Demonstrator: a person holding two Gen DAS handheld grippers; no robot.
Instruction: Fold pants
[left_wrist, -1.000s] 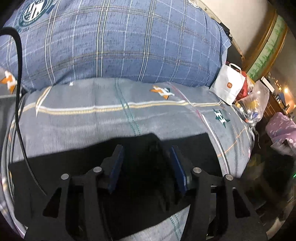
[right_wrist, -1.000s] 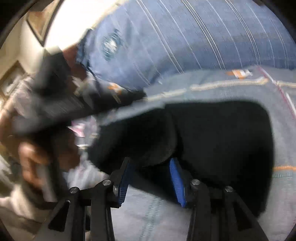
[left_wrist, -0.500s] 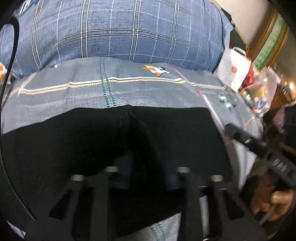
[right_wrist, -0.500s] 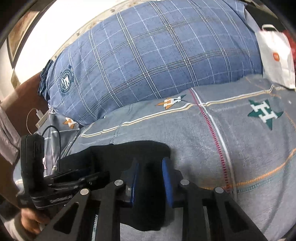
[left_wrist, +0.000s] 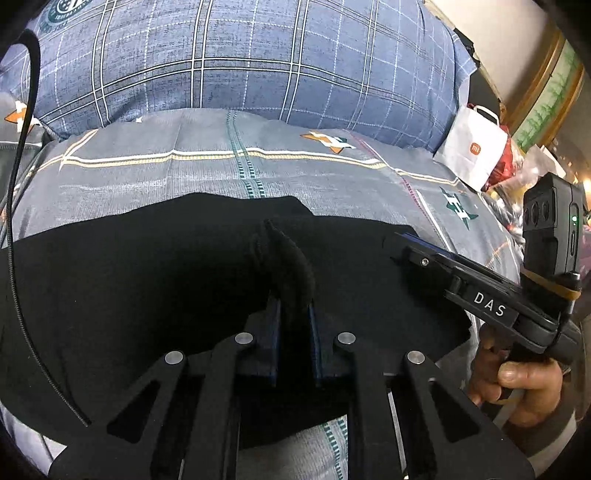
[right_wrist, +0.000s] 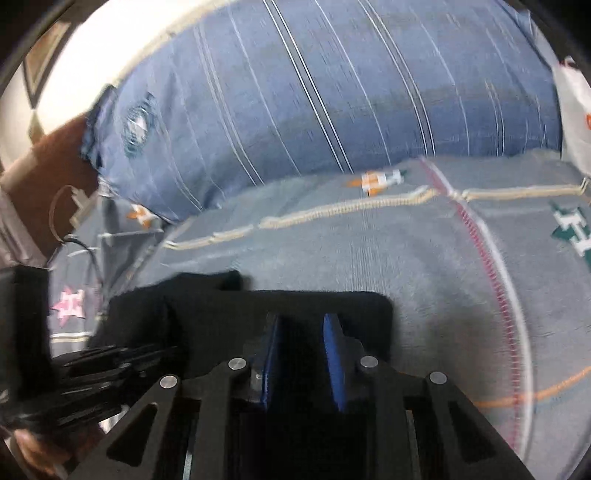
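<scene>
Grey patterned bedding (left_wrist: 207, 177) with a big blue plaid pillow (left_wrist: 240, 62) behind it carries the black pants (left_wrist: 129, 280), spread flat and wide across my view, long axis running left to right. A bunched ridge of the cloth rises from the middle straight into my left gripper (left_wrist: 293, 328), whose blue pads are nearly closed on that fold. My right gripper (right_wrist: 301, 354) sits over the pants' right edge, its pads a little apart; blur hides whether any cloth lies between them, so I cannot tell. As I judge it, the left holds the centre fold line, while the right is nearer the free end to bring over.
</scene>
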